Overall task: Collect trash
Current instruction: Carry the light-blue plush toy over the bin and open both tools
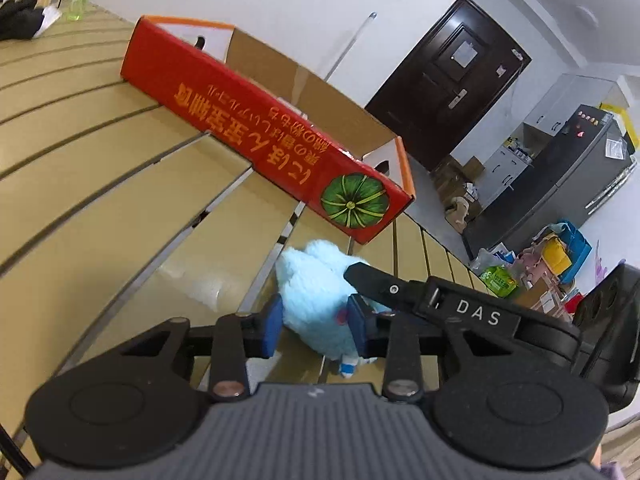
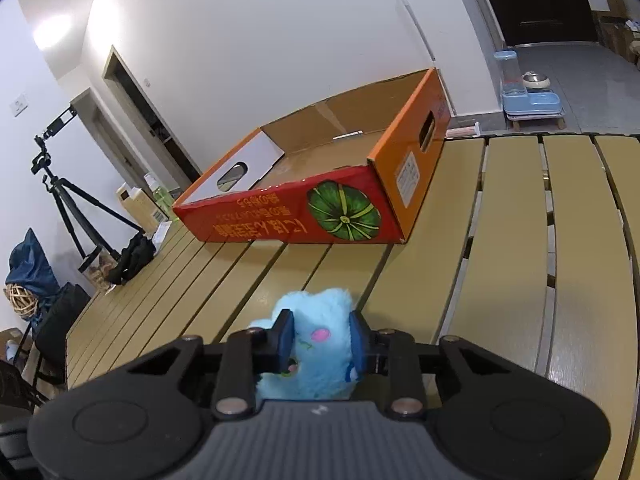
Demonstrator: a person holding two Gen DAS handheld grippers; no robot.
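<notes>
Right gripper [image 2: 321, 340]: jaws closed partway, blue pads [image 2: 285, 336] pressing both sides of light-blue plush toy [image 2: 320, 344]; toy held above slatted table [image 2: 516, 240], short of box. Left gripper [image 1: 316, 322]: jaws straddle same toy [image 1: 316, 280] at similar width; contact likely, firm grip cannot be confirmed. Judgement: two-handed carry toward open red pumpkin carton [image 2: 320, 184], presumed trash bin, standing ahead with top open, interior appears bare. Count: one toy, one carton, two grippers.

White walls [image 2: 248, 40]; dark door [image 1: 452, 80]; grey fridge [image 1: 580, 172]; slatted wooden table [image 2: 512, 240]; tripod [image 2: 68, 204] by the wall.
</notes>
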